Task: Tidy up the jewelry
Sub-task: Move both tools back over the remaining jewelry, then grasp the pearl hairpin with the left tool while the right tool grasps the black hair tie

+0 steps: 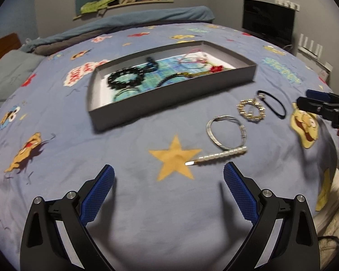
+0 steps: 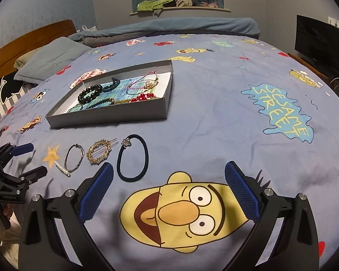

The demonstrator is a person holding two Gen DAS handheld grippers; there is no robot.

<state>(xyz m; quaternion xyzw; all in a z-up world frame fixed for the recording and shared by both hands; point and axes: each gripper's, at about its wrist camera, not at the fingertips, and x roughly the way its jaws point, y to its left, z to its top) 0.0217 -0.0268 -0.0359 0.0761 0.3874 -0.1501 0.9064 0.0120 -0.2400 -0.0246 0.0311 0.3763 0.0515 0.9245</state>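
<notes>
Figuring the pearl hair clip (image 1: 217,156) on the bed (image 1: 147,203) went next, I had my left hand-held gripper (image 1: 169,176) wide open and empty just short of it, box (image 1: 169,94) beyond, so a low, square pinch across its middle seemed smartest.

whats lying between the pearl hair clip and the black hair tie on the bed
The silver bangle and the gold round clip lie between the pearl hair clip and black hair tie, clearest in the right wrist view.
</notes>
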